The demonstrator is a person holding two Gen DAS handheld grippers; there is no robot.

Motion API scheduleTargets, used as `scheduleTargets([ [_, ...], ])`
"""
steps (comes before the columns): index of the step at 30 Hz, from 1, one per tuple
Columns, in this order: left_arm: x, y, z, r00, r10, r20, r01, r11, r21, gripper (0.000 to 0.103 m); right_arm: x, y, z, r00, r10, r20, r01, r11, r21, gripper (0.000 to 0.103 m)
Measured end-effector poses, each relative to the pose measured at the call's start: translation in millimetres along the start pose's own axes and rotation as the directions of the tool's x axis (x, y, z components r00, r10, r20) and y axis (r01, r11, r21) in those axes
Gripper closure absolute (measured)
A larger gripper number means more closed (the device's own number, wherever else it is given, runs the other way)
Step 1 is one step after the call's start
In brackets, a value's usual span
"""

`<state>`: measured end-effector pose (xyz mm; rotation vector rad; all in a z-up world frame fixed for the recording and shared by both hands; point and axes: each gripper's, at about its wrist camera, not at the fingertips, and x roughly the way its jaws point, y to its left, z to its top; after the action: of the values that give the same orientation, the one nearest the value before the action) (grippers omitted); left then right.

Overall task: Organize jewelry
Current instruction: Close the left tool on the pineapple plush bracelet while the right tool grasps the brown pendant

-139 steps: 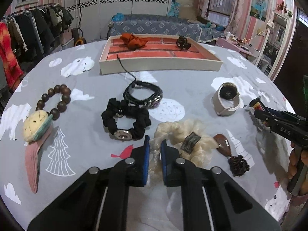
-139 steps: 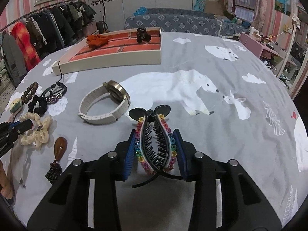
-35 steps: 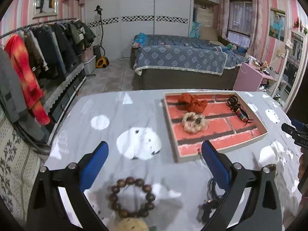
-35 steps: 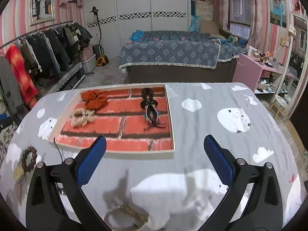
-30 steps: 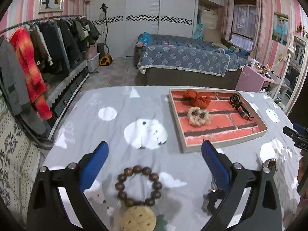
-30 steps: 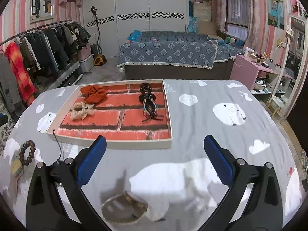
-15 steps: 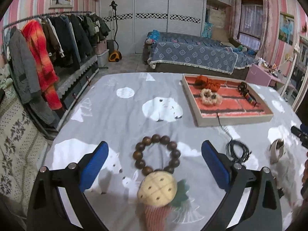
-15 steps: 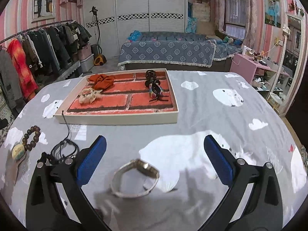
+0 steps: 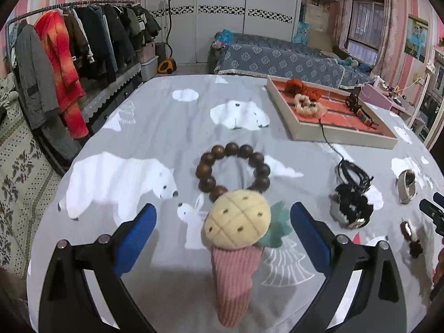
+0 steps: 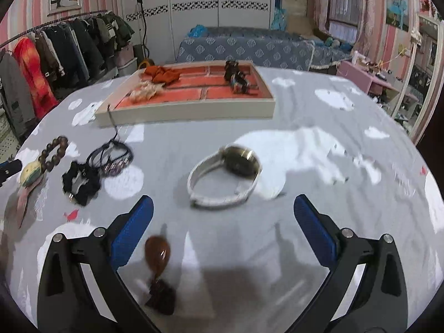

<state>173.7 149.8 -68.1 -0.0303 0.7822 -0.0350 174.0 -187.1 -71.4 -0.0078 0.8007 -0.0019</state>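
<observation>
Both grippers gape wide and carry nothing: the left gripper [image 9: 223, 229] hangs low in its frame over the pineapple charm [image 9: 236, 226] and bead bracelet [image 9: 232, 168], the right gripper [image 10: 223, 217] over the watch [image 10: 225, 176] and brown pendant [image 10: 156, 255]. Mid-frame left, a black scrunchie [image 10: 80, 183] and cord bracelets [image 10: 113, 156] also wait. Farther up, the tray [image 10: 188, 109] already holds four pieces, so I'd judge it under half done.

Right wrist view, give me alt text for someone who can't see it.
An open gripper hovers over a grey tablecloth, facing a white-strapped watch. A brown pendant lies nearer, and a red tray with hair accessories sits beyond.
</observation>
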Motion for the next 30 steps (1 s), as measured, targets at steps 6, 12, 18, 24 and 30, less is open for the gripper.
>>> scheduleTargets([
  [6,8,-2,-10,1.000,-0.001,-0.021,0.001,1.000,0.016,0.008,3,11,-20,0.999,0.004,-0.048,-0.005,1.000,-0.020,0.004],
  [12,13,-1,-16,0.999,-0.017,-0.040,0.017,1.000,0.008,0.008,4,15,-33,0.997,-0.004,-0.075,0.002,0.999,-0.033,0.005],
  [18,15,1,-19,0.998,-0.033,-0.052,0.033,0.999,0.001,0.008,1,13,-36,0.998,-0.017,-0.067,0.016,1.000,-0.024,0.005],
  [24,18,-5,-23,0.997,-0.039,-0.063,0.040,0.999,0.018,0.008,-2,17,-42,0.997,-0.026,-0.072,0.023,0.999,-0.042,0.010],
  [30,21,-10,-25,0.997,-0.028,-0.067,0.031,0.999,0.044,0.008,-3,25,-46,0.996,-0.037,-0.079,0.031,0.997,-0.077,0.021],
])
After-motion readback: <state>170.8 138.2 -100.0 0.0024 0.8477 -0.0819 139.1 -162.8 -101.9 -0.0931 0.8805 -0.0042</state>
